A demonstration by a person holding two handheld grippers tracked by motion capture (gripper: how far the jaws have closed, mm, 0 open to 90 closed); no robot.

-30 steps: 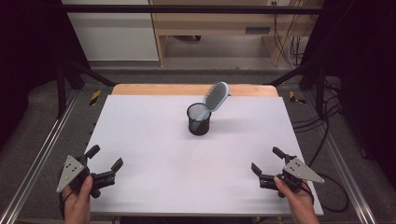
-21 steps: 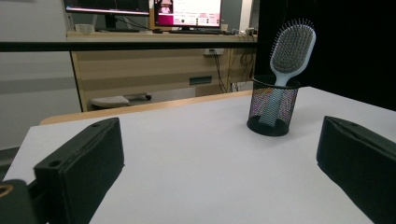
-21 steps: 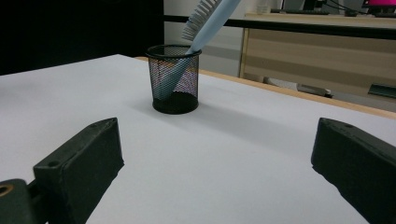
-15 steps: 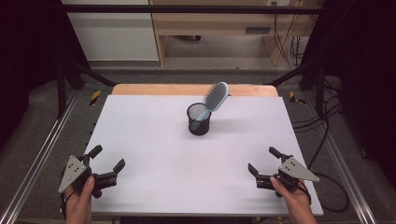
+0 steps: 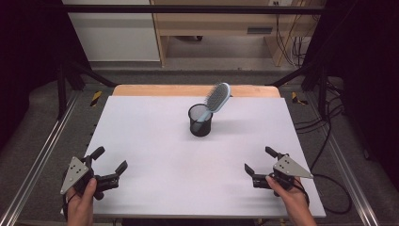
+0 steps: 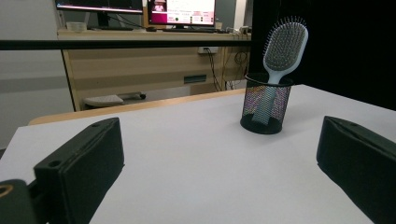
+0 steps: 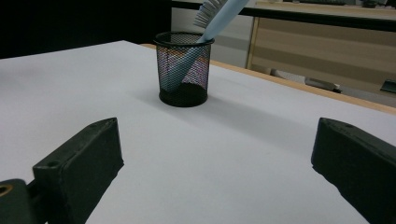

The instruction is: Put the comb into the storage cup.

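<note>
Left tool [image 5: 111, 164]: held in the person's left hand [image 5: 81, 202] at the near left corner of the desk, black jaws spread wide, nothing between them; grey three-cornered plate on top.
Left tool, own view: two black jaws rising at the lower left and lower right, wide apart, bare desk surface between them.
Right tool [image 5: 260, 162]: held in the person's right hand [image 5: 291, 195] at the near right corner, jaws likewise spread wide and empty, pointed toward the middle of the desk.
Right tool, own view: jaws far apart at the bottom edges, only white surface in the gap.
Spacing of the two tools: well apart, one at each near corner, neither touching anything on the desk.
Black wire-mesh round pen cup [image 5: 200, 120]: stood upright on the desk, past the middle toward the far edge, well apart from both tools.
Light-blue oval paddle hairbrush [image 5: 217, 98]: handle down inside the cup, head sticking out above the rim, tilted toward the far right in the high view; bristles seen in the left gripper view [image 6: 284, 45].
Hairbrush in right gripper view [image 7: 219, 16]: leaned against the rim of the cup [image 7: 182, 70], head partly cut off by the top edge.
White-topped desk [image 5: 155, 160]: wooden strip along the far edge.
</note>
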